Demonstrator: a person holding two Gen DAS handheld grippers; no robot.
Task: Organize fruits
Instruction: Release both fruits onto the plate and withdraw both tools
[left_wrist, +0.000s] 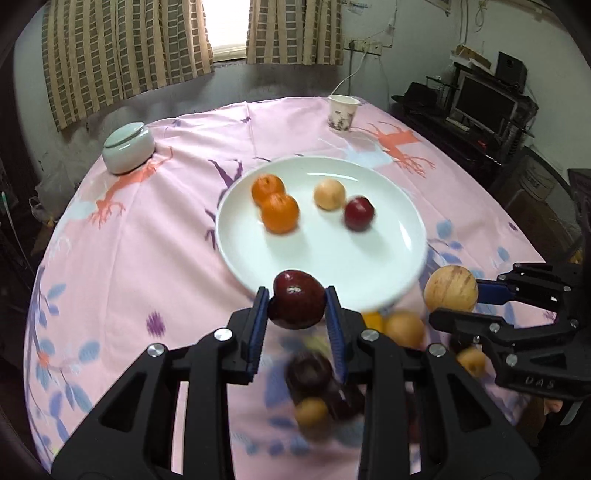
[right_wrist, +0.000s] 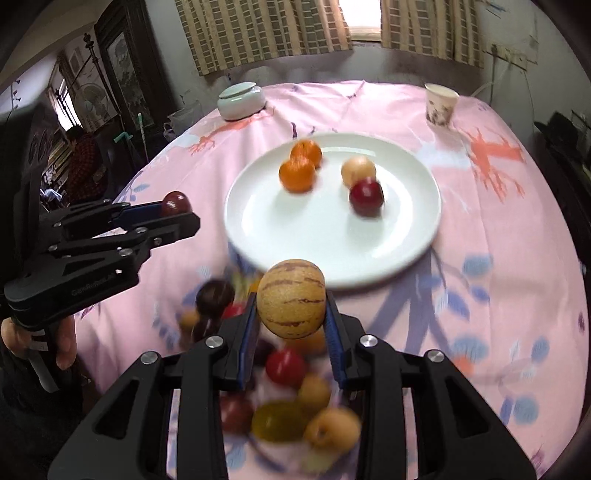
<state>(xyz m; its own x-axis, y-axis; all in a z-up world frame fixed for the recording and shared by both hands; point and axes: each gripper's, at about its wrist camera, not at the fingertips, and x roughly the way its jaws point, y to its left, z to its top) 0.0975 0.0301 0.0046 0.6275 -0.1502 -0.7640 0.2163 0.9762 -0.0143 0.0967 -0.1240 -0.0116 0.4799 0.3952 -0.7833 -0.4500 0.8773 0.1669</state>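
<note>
A white plate (left_wrist: 388, 273) (right_wrist: 406, 251) on the pink tablecloth holds two oranges (left_wrist: 279, 213) (right_wrist: 297, 175), a tan fruit (left_wrist: 329, 194) (right_wrist: 357, 170) and a dark red fruit (left_wrist: 359, 213) (right_wrist: 366, 197). My left gripper (left_wrist: 297, 306) (right_wrist: 177, 206) is shut on a dark red plum (left_wrist: 297, 303) (right_wrist: 175, 203), held above the plate's near rim. My right gripper (right_wrist: 291, 304) (left_wrist: 452, 295) is shut on a striped yellow melon (right_wrist: 291, 299) (left_wrist: 450, 288), held near the plate's near edge. Several loose fruits (left_wrist: 310, 387) (right_wrist: 291, 398) lie blurred on the cloth below both grippers.
A pale green lidded jar (left_wrist: 128, 147) (right_wrist: 241, 96) stands at the far left of the table. A paper cup (left_wrist: 342, 112) (right_wrist: 440, 104) stands at the far right. Dark furniture with a monitor (left_wrist: 484, 99) is beyond the table's right side.
</note>
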